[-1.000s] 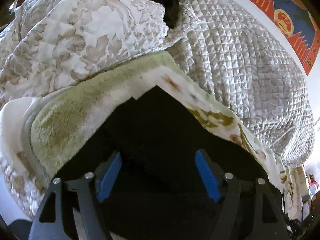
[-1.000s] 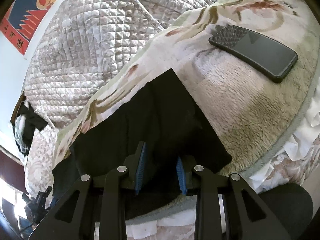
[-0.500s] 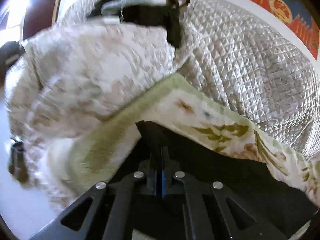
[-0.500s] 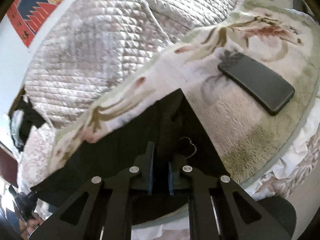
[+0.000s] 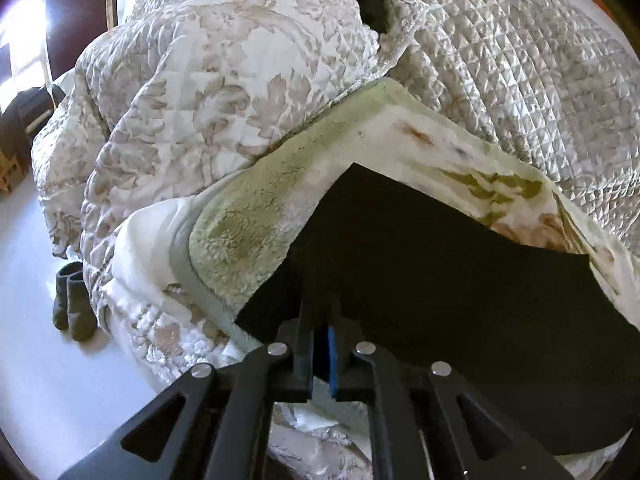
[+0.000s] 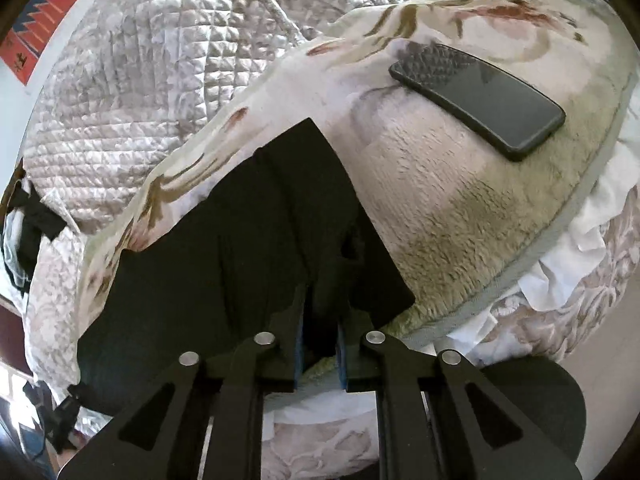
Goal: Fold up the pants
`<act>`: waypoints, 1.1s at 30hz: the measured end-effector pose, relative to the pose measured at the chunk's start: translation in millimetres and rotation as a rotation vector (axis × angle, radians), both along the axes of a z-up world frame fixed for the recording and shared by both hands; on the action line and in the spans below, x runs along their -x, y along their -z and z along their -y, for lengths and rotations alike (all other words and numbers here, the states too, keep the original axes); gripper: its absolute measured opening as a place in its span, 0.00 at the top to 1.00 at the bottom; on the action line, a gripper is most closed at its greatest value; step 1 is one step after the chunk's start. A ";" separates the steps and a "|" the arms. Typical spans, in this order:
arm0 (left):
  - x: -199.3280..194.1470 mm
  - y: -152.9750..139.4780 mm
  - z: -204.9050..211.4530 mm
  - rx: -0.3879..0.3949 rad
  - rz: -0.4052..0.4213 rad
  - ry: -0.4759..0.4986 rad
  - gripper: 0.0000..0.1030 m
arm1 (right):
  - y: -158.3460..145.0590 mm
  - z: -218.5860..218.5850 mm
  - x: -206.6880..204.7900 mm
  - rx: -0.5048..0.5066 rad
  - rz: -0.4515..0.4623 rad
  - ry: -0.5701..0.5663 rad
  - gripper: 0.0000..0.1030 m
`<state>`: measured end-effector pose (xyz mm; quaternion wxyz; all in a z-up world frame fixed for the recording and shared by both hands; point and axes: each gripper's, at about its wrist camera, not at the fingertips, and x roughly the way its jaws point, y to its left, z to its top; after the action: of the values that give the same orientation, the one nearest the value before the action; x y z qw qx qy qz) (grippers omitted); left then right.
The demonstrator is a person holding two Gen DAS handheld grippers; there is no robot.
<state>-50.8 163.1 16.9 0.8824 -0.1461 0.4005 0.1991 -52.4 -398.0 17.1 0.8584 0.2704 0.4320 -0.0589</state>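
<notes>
1. Black pants lie flat on a plush floral blanket spread over the bed, near its front edge.
2. Left gripper: jaws clenched on the pants' near edge by one corner.
3. Right gripper: jaws clenched on a raised pinch of pants fabric near the opposite corner.
4. A dark phone rests on the blanket, apart from the pants.
5. Quilted bedding lies behind.

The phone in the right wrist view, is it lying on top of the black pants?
No, the phone lies on the fleece blanket, apart from the black pants, with bare blanket between them.
</notes>
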 end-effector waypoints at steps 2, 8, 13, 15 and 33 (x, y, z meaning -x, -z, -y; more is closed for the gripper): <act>4.0 -7.9 -2.3 -0.015 0.016 -0.022 0.84 | -8.7 -2.5 5.3 0.061 0.009 0.019 0.71; 5.4 -32.2 0.1 -0.068 0.092 -0.049 0.58 | -42.9 -3.7 17.8 0.264 0.099 0.108 0.69; -18.1 -23.5 34.5 -0.008 0.099 0.113 0.58 | -32.0 -27.2 -2.4 0.265 0.122 -0.052 0.69; -28.9 -7.8 42.1 0.056 0.064 0.166 0.58 | -9.0 -27.9 -16.4 0.206 0.044 -0.101 0.69; -113.3 9.3 50.6 -0.031 0.003 0.253 0.50 | 9.2 -49.3 -111.7 0.313 0.034 -0.219 0.69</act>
<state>62.5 112.5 7.6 0.9032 -0.0812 0.4113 0.0923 59.4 -348.7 7.9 0.8985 0.0858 0.4297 -0.0272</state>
